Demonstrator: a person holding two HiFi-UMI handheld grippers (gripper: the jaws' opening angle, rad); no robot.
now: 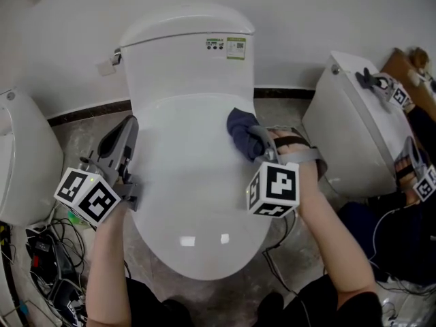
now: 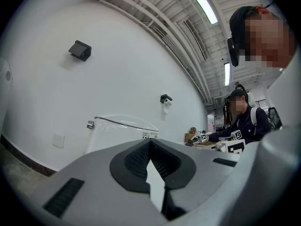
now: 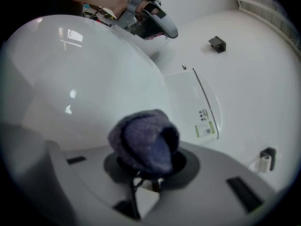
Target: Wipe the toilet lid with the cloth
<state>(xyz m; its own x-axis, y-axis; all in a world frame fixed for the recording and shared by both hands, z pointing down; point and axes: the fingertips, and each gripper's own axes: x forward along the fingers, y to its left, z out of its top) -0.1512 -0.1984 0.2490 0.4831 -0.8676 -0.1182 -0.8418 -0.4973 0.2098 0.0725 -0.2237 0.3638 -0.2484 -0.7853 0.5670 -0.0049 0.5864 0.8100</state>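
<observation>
Between right gripper (image 1: 257, 140) jaws: dark blue cloth (image 1: 240, 129), bunched and clamped tight.
Under cloth: white toilet lid (image 1: 191, 182), met just ahead of the right gripper's tips.
Left gripper (image 1: 127, 128): jaws together, nothing between; lid edge just beside, to its right.

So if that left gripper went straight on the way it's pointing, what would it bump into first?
Probably the white ceramic toilet tank, which sits straight ahead of the shut left gripper; depth is hard to judge, so that's a best guess.
</observation>
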